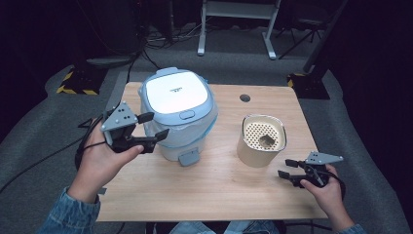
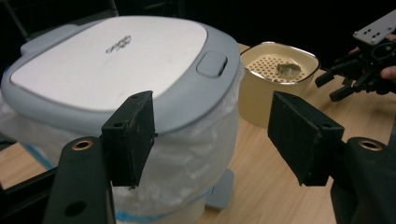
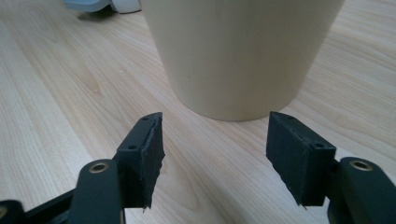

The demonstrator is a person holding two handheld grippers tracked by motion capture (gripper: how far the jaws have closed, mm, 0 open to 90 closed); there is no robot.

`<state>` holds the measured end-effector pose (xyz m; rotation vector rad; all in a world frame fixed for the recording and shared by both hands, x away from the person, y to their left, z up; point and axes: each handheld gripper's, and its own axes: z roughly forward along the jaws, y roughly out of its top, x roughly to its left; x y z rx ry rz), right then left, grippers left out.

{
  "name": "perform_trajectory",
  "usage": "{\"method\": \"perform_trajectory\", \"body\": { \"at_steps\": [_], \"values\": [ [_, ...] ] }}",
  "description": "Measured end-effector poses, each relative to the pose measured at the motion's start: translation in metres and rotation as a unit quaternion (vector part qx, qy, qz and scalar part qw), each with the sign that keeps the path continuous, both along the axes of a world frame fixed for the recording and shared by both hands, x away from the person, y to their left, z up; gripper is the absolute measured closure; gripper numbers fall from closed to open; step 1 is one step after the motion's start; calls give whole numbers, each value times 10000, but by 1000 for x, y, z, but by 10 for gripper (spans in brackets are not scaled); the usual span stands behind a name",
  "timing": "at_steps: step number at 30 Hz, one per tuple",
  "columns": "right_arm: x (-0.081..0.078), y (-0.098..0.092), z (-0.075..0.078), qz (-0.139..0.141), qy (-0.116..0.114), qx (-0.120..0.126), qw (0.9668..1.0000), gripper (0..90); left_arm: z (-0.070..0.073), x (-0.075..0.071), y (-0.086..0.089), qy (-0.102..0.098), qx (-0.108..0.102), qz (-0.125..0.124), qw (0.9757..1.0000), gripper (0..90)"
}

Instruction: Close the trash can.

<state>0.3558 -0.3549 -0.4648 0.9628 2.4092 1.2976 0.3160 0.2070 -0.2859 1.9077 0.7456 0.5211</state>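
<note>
A small waste bin (image 1: 178,114) with a white and grey-blue lid (image 2: 112,65) and a clear plastic liner stands at the table's back left. A cream tapered pot (image 1: 260,141) with a perforated insert and a small grey piece in it stands to its right. My left gripper (image 1: 152,127) is open just left of the bin, its jaws level with the lid's rim (image 2: 210,135) and nothing between them. My right gripper (image 1: 287,168) is open low over the table, right of the pot (image 3: 243,51), and holds nothing.
The wooden table (image 1: 209,195) has a round cable hole (image 1: 245,98) at the back. A grey foot pedal (image 1: 189,157) juts from the bin's front. Dark floor, cables and stand legs surround the table. A person's hands in denim sleeves hold both grippers.
</note>
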Motion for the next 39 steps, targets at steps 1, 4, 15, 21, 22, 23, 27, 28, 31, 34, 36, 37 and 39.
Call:
{"method": "perform_trajectory", "body": {
  "at_steps": [1,4,15,21,22,23,27,28,31,34,36,37,39],
  "values": [
    [0,-1,1,-33,-6,-32,10000,367,-4,-4,2,18,-5,46,10000,330],
    [0,-6,1,-124,2,-181,9998,358,-17,-12,9,101,34,234,9997,343],
    [3,-14,-9,-421,176,-487,9978,287,-90,-13,32,751,-203,704,9945,357],
    [3,-14,-15,-482,234,-616,9967,269,-132,-12,39,1008,30,1007,9898,353],
    [3,-14,-16,-477,241,-637,9965,269,-139,-11,39,1062,71,1043,9888,348],
    [3,-14,-17,-480,256,-645,9964,269,-145,-11,40,1118,133,1087,9877,344],
    [3,-14,-21,-493,275,-758,9955,268,-172,-8,43,1359,360,1233,9823,342],
    [3,-14,-22,-504,279,-760,9954,263,-178,-7,44,1400,408,1277,9810,342],
    [3,-15,-25,-575,254,-815,9947,243,-192,-7,45,1493,569,1338,9780,331],
    [3,-17,-28,-717,230,-841,9936,232,-204,-8,44,1558,706,1383,9755,299],
    [3,-18,-30,-814,218,-806,9932,206,-211,-7,43,1621,846,1357,9737,273],
    [3,-18,-32,-853,207,-823,9927,204,-215,-7,43,1678,958,1360,9717,256],
    [3,-19,-35,-859,226,-871,9922,191,-218,-8,43,1580,907,1393,9733,201]
  ]
}}
